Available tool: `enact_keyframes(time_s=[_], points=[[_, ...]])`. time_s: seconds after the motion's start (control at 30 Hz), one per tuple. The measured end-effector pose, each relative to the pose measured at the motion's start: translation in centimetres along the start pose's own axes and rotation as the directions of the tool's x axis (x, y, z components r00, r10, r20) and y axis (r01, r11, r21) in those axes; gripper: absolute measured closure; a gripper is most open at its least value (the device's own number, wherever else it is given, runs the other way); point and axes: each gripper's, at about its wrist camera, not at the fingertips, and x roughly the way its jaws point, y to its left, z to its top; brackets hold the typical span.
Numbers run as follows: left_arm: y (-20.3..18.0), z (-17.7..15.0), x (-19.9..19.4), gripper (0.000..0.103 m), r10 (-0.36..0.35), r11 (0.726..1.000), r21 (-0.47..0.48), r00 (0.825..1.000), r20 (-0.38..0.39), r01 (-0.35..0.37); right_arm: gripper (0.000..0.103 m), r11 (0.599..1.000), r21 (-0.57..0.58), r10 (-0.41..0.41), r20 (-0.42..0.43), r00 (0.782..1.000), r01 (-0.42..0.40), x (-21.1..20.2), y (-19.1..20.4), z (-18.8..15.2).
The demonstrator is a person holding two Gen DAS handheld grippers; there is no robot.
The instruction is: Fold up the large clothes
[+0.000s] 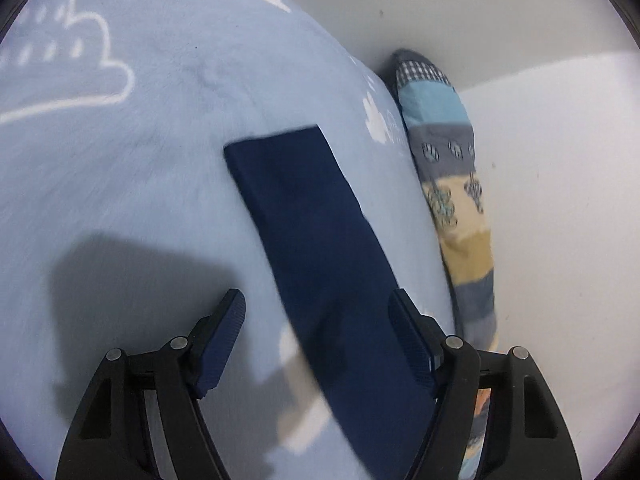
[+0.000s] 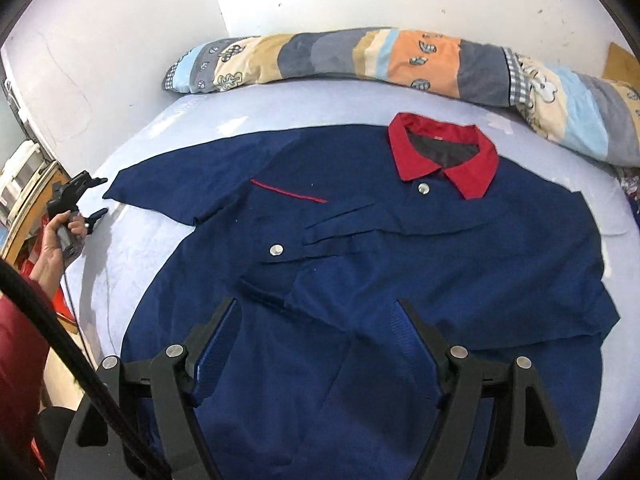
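Bed: light-blue sheet (image 2: 132, 248) with white cloud prints; it bears everything below.
Shirt: navy, red collar, two snap buttons (image 2: 400, 248). Lies flat, front up, across the middle of the sheet, collar at the far side, hem nearest the right wrist camera.
Sleeve: one short sleeve (image 1: 320, 240) stretches out flat to the left of the shirt body, cuff end squared off on the sheet.
Pillow: long, striped patchwork (image 2: 400, 60), along the far edge of the bed against the white wall (image 2: 120, 40).
Left gripper: (image 1: 316, 312) held in a hand (image 2: 54, 236) at the left edge of the bed, tips pointing at the sleeve cuff. Jaws apart; the sleeve runs between them, pads not pressing on it.
Right gripper: (image 2: 316, 316) hangs over the lower front of the shirt, tilted downward. Jaws wide apart, nothing held.
Person: red sleeve (image 2: 16, 344) at near left.
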Motion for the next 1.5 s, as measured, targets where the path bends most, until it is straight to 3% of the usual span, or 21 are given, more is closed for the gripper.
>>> enact_keyframes(time_s=[0.13, 0.27, 0.3, 0.33, 0.4, 0.57, 0.77, 0.87, 1.03, 1.2, 1.33, 1.5], points=[[0.2, 1.9, 1.9, 0.034, -0.036, 0.999, -0.013, 0.998, 0.049, 0.036, 0.022, 1.000, 0.012, 0.006, -0.007, 1.000, -0.006, 0.7, -0.4, 0.0], [-1.2, 3.2, 4.2, 0.034, -0.027, 0.999, 0.023, 0.995, 0.098, 0.025, 0.022, 0.999, 0.030, -0.025, 0.006, 1.000, 0.025, 0.9, -1.3, 0.3], [-1.5, 3.3, 4.5, 0.054, -0.048, 0.999, 0.022, 0.993, 0.107, 0.046, 0.022, 0.999, 0.042, -0.031, 0.007, 0.999, 0.031, 0.9, -1.5, 0.4], [-1.5, 3.3, 4.9, 0.101, -0.087, 0.996, 0.004, 0.992, 0.096, 0.087, 0.022, 0.997, 0.062, -0.040, 0.010, 0.999, 0.039, 1.0, -2.0, 0.5], [-1.8, 3.1, 5.1, 0.100, -0.117, 0.993, -0.014, 0.989, 0.084, 0.119, 0.022, 0.994, 0.088, -0.060, 0.011, 0.998, 0.059, 0.9, -2.9, 0.7], [-6.9, 1.7, 2.3, 0.100, -0.195, 0.973, 0.136, 0.979, 0.066, 0.184, 0.022, 0.979, 0.182, -0.101, 0.036, 0.994, 0.093, -0.1, -5.5, 1.1], [-16.7, -1.9, -2.9, 0.100, -0.290, 0.914, 0.292, 0.957, -0.010, 0.281, 0.022, 0.946, 0.306, -0.150, 0.123, 0.981, 0.106, -3.5, -9.0, 1.1], [-22.6, -5.3, -5.4, 0.100, -0.341, 0.863, 0.371, 0.937, -0.069, 0.342, 0.022, 0.924, 0.368, -0.180, 0.169, 0.969, 0.107, -5.7, -10.9, 0.9], [-32.1, -13.3, -9.2, 0.100, -0.405, 0.755, 0.481, 0.894, -0.193, 0.446, 0.022, 0.893, 0.436, -0.230, 0.226, 0.946, 0.113, -8.9, -13.3, 0.2], [-39.1, -23.8, -10.5, 0.100, -0.420, 0.655, 0.524, 0.839, -0.346, 0.544, 0.022, 0.858, 0.497, -0.300, 0.280, 0.912, 0.129, -12.3, -15.9, -0.9], [-41.4, -32.9, -10.2, 0.100, -0.394, 0.601, 0.525, 0.795, -0.461, 0.602, 0.022, 0.828, 0.545, -0.350, 0.314, 0.883, 0.134, -15.1, -18.1, -2.1], [-42.4, -45.2, -6.4, 0.100, -0.295, 0.569, 0.519, 0.748, -0.595, 0.638, 0.022, 0.790, 0.601, -0.389, 0.340, 0.856, 0.120, -17.9, -20.7, -3.6]])
